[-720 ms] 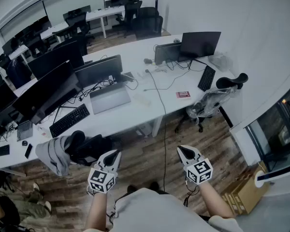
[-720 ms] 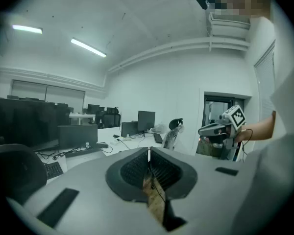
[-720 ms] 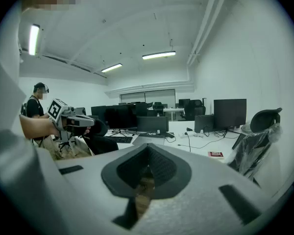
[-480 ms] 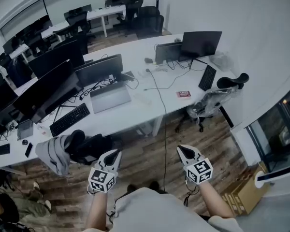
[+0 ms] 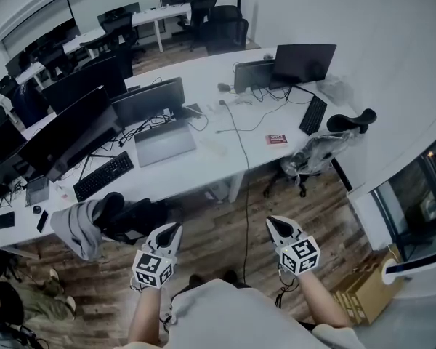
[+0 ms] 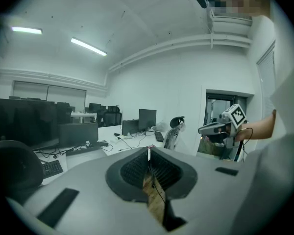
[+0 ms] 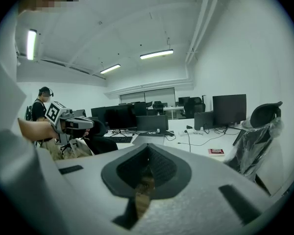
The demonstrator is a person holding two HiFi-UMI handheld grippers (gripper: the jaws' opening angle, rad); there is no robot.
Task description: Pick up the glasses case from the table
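Hardly anything has moved: both tools hover where they were above the wooden floor, well short of the white surface. At left, a chair draped with a grey jacket crowds the edge. The left hand-held gripper has its jaws pressed together, empty. A pale oblong shape, seemingly the glasses case, lies between a laptop and a red packet. A black cable dangles floorward. The right hand-held gripper is likewise closed, empty. A plastic-wrapped chair stands rightmost.
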